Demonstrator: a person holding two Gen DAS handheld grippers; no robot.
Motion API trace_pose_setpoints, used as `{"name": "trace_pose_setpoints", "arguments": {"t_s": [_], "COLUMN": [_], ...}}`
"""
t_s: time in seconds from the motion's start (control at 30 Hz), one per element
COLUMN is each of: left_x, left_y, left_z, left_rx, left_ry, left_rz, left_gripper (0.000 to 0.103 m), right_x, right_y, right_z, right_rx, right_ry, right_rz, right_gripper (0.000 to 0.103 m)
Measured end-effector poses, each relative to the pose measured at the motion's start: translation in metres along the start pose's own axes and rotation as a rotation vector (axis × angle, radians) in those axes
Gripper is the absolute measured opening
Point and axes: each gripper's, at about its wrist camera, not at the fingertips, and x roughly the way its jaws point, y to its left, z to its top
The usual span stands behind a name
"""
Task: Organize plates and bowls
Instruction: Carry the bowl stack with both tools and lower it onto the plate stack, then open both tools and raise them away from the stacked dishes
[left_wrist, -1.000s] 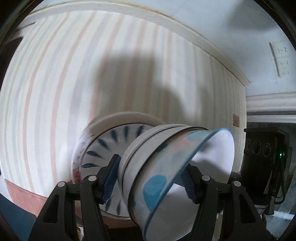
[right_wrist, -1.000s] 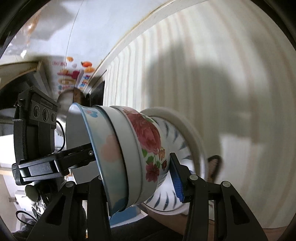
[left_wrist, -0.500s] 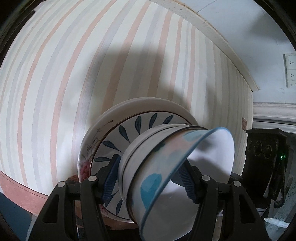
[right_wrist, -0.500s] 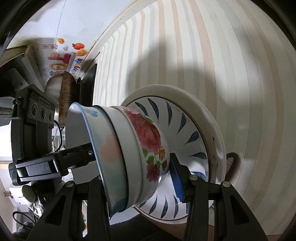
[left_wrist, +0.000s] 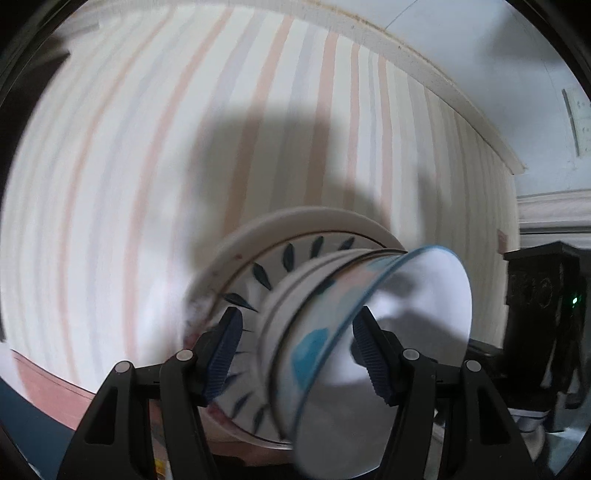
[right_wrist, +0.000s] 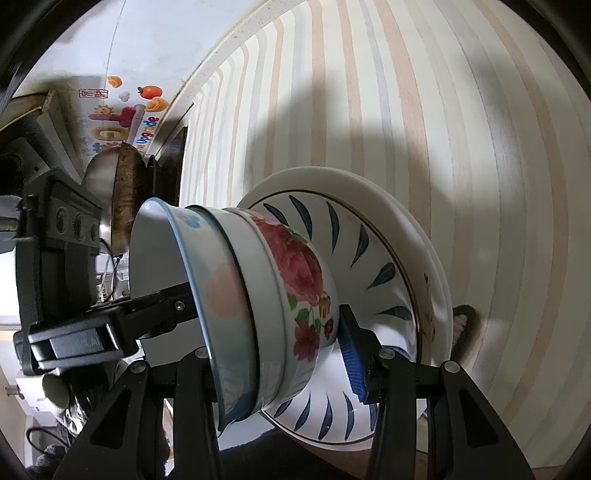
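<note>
A nested stack of bowls (left_wrist: 332, 332) sits between the fingers of my left gripper (left_wrist: 299, 347); the outer one has a blue rim and pastel blobs. In the right wrist view the same stack (right_wrist: 258, 306) shows a rose-patterned bowl (right_wrist: 299, 273) lowest, held between the fingers of my right gripper (right_wrist: 277, 365). Both grippers are shut on the stack from opposite sides. The bowls rest on stacked plates (right_wrist: 373, 258) with a blue leaf pattern, also seen in the left wrist view (left_wrist: 258, 273), on the striped tabletop (right_wrist: 461, 129).
The other gripper's black camera block shows in each view, in the left wrist view (left_wrist: 543, 314) and the right wrist view (right_wrist: 55, 236). A rusty pan (right_wrist: 125, 192) stands near the table's far edge. A wall with stickers (right_wrist: 122, 110) lies behind.
Both views have shifted over the striped tabletop, and the plates now sit a little farther along under the bowls. The grip on the bowl stack has not changed.
</note>
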Motion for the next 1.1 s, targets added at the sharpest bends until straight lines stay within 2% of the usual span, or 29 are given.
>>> {"name": "trace_pose_setpoints", "arguments": {"t_s": [0.13,0.37,0.4,0.43,0.47,0.5,0.53,0.57,0.6,0.7,0.87,1.0,1.1], "left_x": [-0.014,-0.04,-0.045,-0.05,-0.055,-0.061,-0.067,-0.074,-0.079,-0.099,-0.125,-0.144,-0.159], "left_y": [-0.001,-0.003,-0.004,-0.005,-0.006,-0.007,-0.008,-0.007,-0.009,-0.007,-0.003,-0.006,-0.011], "left_z": [-0.004,-0.019,-0.023,-0.026,-0.029,-0.033,-0.037,-0.041,-0.045,-0.058,-0.076,-0.097,-0.115], "left_rx": [0.021,0.094,0.107,0.117,0.131,0.145,0.153,0.161,0.166,0.177,0.198,0.221,0.232], "left_ry": [-0.042,-0.111,-0.126,-0.143,-0.164,-0.187,-0.207,-0.234,-0.257,-0.335,-0.403,-0.446,-0.485], "left_rz": [0.044,0.092,0.104,0.118,0.135,0.162,0.182,0.195,0.203,0.219,0.226,0.215,0.204], "left_gripper": [0.059,0.061,0.061,0.066,0.07,0.081,0.088,0.09,0.093,0.098,0.099,0.099,0.099], "right_x": [-0.002,-0.031,-0.034,-0.038,-0.042,-0.047,-0.052,-0.058,-0.064,-0.08,-0.113,-0.13,-0.138], "right_y": [0.006,0.029,0.032,0.037,0.042,0.046,0.052,0.059,0.064,0.082,0.115,0.14,0.155], "right_z": [-0.002,-0.014,-0.017,-0.021,-0.025,-0.03,-0.037,-0.044,-0.05,-0.068,-0.101,-0.128,-0.146], "right_rx": [0.003,-0.046,-0.052,-0.062,-0.07,-0.077,-0.085,-0.097,-0.104,-0.106,-0.124,-0.139,-0.141], "right_ry": [-0.004,-0.086,-0.094,-0.106,-0.119,-0.135,-0.159,-0.189,-0.216,-0.295,-0.466,-0.547,-0.57], "right_rz": [-0.066,-0.196,-0.212,-0.24,-0.264,-0.281,-0.304,-0.331,-0.361,-0.434,-0.529,-0.573,-0.575], "right_gripper": [0.049,0.049,0.051,0.054,0.062,0.072,0.078,0.087,0.09,0.094,0.097,0.098,0.098]}}
